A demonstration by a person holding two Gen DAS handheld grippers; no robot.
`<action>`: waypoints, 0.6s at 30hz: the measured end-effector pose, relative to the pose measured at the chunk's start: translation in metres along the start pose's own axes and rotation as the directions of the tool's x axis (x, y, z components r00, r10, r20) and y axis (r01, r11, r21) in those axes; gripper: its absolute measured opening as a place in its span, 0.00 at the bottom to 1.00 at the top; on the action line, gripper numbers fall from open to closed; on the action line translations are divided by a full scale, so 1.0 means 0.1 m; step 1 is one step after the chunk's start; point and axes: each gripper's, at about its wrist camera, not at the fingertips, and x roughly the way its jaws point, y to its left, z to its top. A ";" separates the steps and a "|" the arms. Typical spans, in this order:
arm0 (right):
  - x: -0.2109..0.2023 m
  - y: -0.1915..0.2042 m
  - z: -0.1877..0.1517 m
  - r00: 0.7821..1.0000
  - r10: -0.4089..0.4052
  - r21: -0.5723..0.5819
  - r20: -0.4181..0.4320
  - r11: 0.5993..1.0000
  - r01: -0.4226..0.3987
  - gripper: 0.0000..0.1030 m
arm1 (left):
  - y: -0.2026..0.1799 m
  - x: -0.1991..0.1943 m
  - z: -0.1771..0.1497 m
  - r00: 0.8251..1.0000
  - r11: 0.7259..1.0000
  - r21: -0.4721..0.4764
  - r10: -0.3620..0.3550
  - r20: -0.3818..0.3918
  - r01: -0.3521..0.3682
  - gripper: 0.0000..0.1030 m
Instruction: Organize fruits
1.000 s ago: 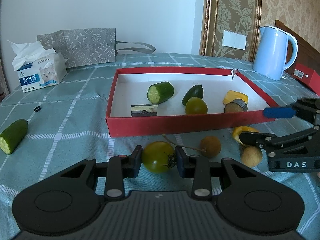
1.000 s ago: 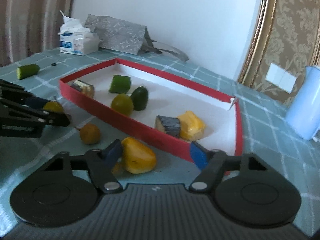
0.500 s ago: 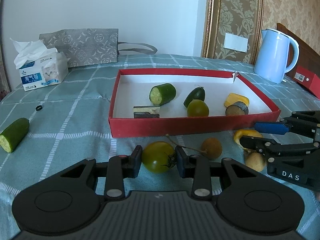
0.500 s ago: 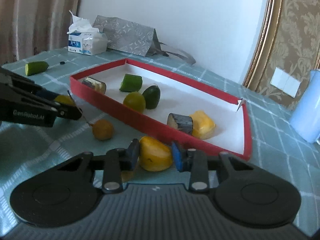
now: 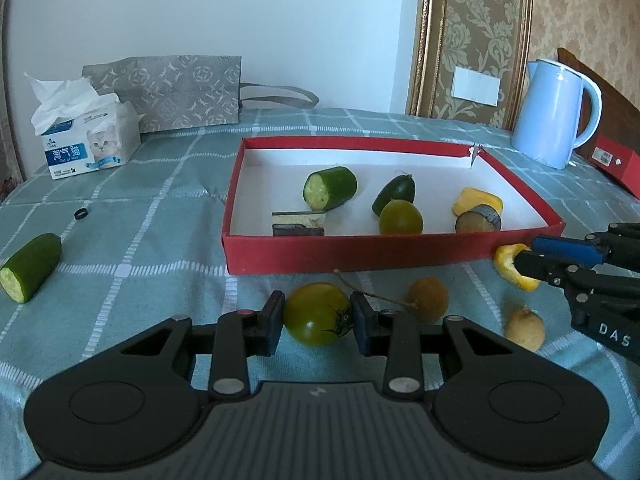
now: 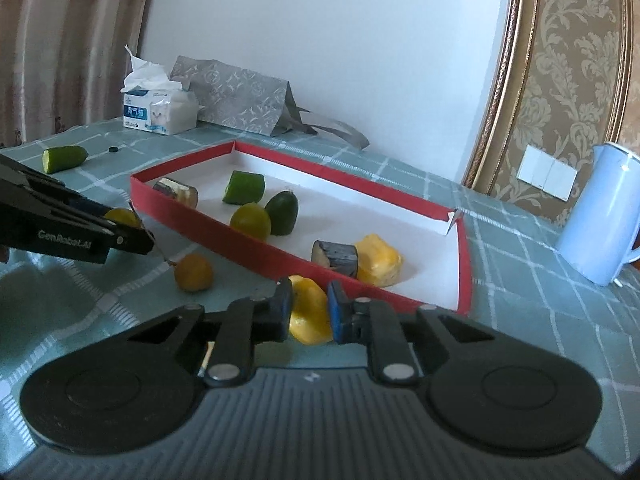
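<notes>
Left gripper [image 5: 317,316] clamped a green tomato [image 5: 316,313] just near of the red tray [image 5: 360,254]; right gripper [image 6: 309,309] clamped a yellow fruit piece [image 6: 307,312] beside the tray's near right wall. Two small round fruits [image 5: 428,299] lay on the cloth between them.

Ahead of both grippers stands the near wall of the shallow red cardboard tray [image 5: 360,254], low enough to pass over. Inside, the white floor lies bare along the back wall and far left corner (produce crowds the front). On the checked green tablecloth [image 5: 140,220], a brown stemmed longan [image 5: 428,298] and a pale round fruit [image 5: 525,328] sit between the grippers.
</notes>
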 end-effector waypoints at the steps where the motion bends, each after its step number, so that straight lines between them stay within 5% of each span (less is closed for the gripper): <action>1: 0.00 -0.02 0.00 1.000 0.014 0.007 -0.008 1.000 -0.014 0.17 | 0.00 0.00 0.00 1.000 1.000 0.002 0.000 0.000 0.000 0.33; 5: 0.05 -0.04 0.01 0.998 0.051 0.034 -0.036 0.998 -0.050 0.20 | 0.00 0.01 0.00 1.000 1.000 0.007 -0.002 -0.002 0.002 0.33; 9: 0.18 -0.01 -0.02 0.994 0.055 0.030 -0.093 0.998 -0.053 0.34 | 0.00 0.01 0.00 1.000 1.000 0.005 -0.003 -0.002 0.003 0.33; 18: 0.25 -0.12 -0.02 0.987 0.107 0.123 -0.119 0.988 -0.092 0.35 | 0.00 0.00 0.00 1.000 1.000 0.002 -0.007 -0.003 0.007 0.33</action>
